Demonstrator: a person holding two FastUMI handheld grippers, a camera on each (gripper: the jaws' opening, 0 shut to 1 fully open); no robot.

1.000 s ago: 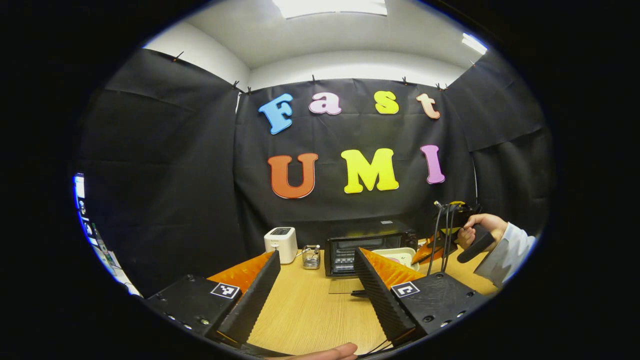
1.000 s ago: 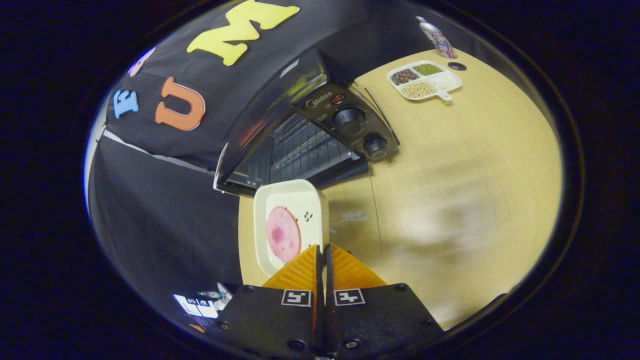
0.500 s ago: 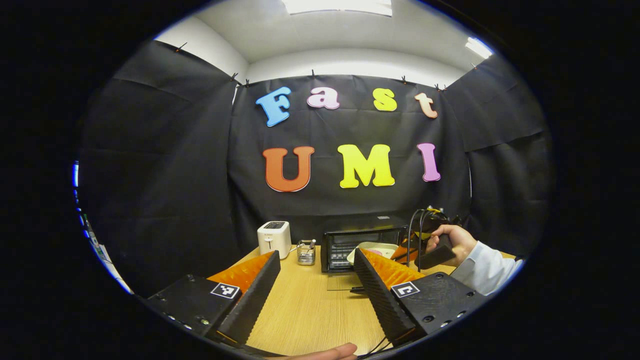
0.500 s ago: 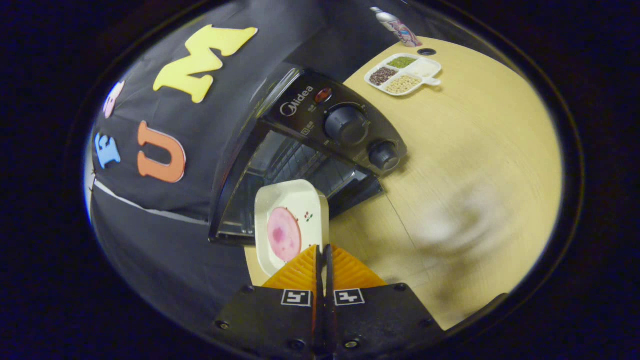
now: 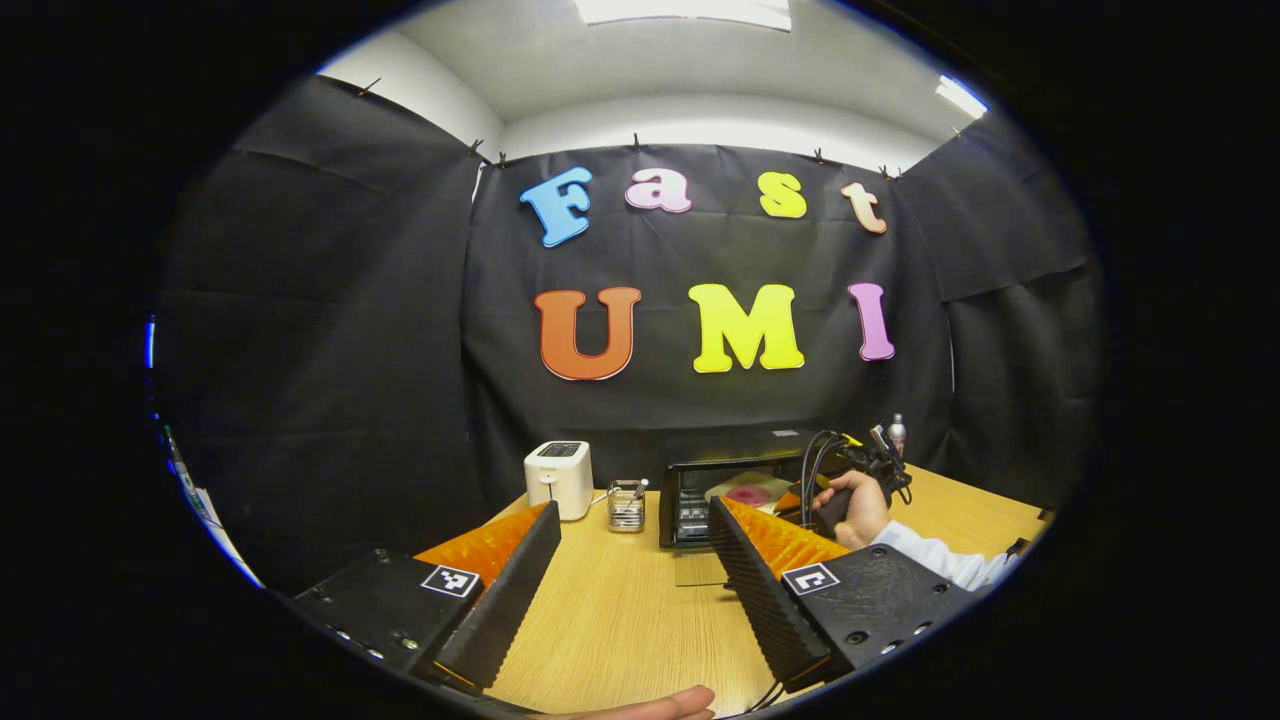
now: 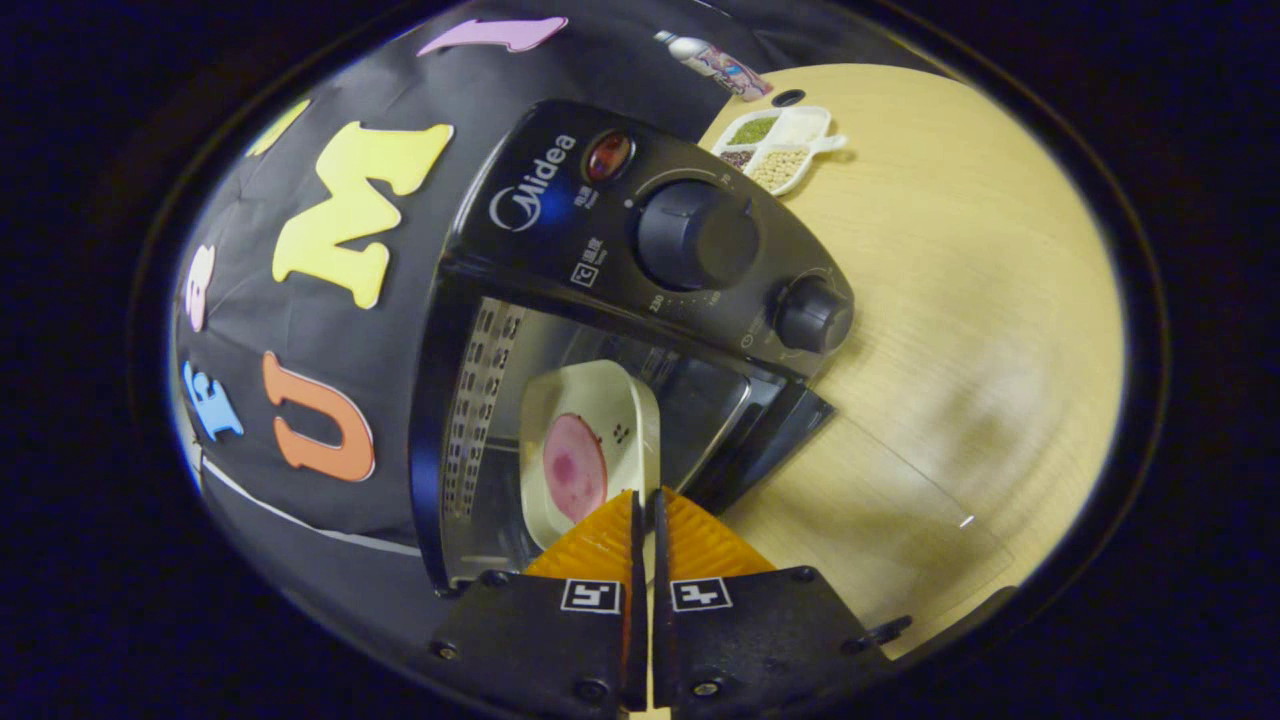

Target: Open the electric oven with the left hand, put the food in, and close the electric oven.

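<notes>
The black electric oven (image 6: 545, 215) stands with its glass door (image 6: 880, 520) folded down flat onto the table. My right gripper (image 6: 645, 493) is shut on the near rim of a cream plate (image 6: 600, 395) that carries a pink slice of ham (image 6: 572, 467). The plate sits tilted in the oven's mouth, partly inside the cavity. In the left gripper view the oven (image 5: 700, 480) is at the back of the table, with the plate (image 5: 745, 492) at its opening and a hand holding the right gripper (image 5: 850, 490) beside it. My left gripper (image 5: 632, 508) hovers open over the table, holding nothing.
A white toaster (image 5: 560, 478) and a small clear holder (image 5: 626, 505) stand left of the oven. Behind the oven on its other side lie a divided tray of beans (image 6: 775, 150) and a bottle (image 6: 715, 62). The wooden table (image 5: 620, 620) stretches between my left gripper and the oven.
My right gripper has carried the plate forward from in front of the oven into its open mouth. The left gripper has barely moved and stays open.
</notes>
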